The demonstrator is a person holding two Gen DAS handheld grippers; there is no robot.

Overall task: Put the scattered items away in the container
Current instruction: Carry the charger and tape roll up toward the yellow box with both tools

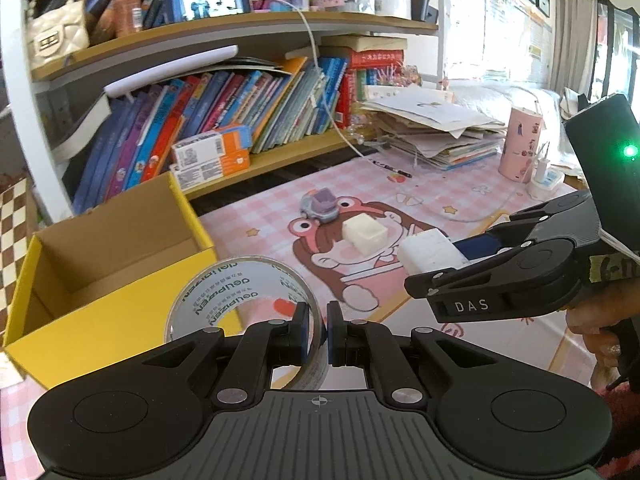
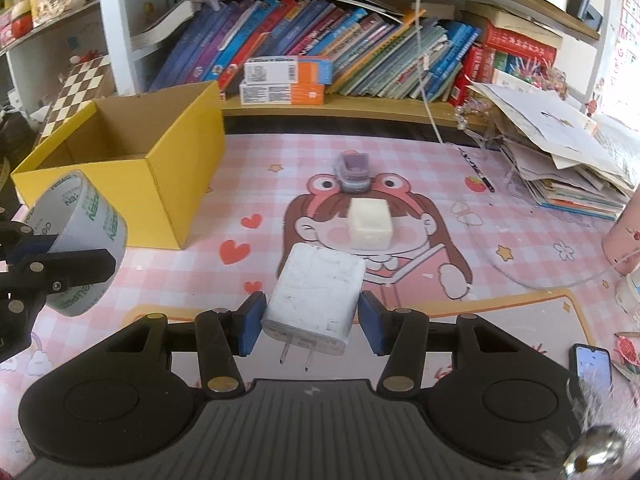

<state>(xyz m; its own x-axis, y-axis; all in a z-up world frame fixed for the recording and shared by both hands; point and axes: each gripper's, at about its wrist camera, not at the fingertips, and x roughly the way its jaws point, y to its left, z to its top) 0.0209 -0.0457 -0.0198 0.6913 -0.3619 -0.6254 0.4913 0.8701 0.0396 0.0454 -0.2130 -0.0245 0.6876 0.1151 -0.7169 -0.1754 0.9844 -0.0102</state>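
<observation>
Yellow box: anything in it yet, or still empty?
Empty as far as visible: the yellow box shows only bare cardboard inside. Its near inside corner is hidden, so something small there can't be ruled out.

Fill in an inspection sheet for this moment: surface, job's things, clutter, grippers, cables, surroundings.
Surface: pink checked cartoon mat.
Job's things: yellow box open, no items visible inside; tape roll and white charger held; white block and toy car on the mat.
Clutter: paper stack, pen, pink cup, phone.
Grippers: left gripper shut on tape roll; right gripper holds the charger.
Cables: white cable hanging from the shelf.
Surroundings: bookshelf.
</observation>
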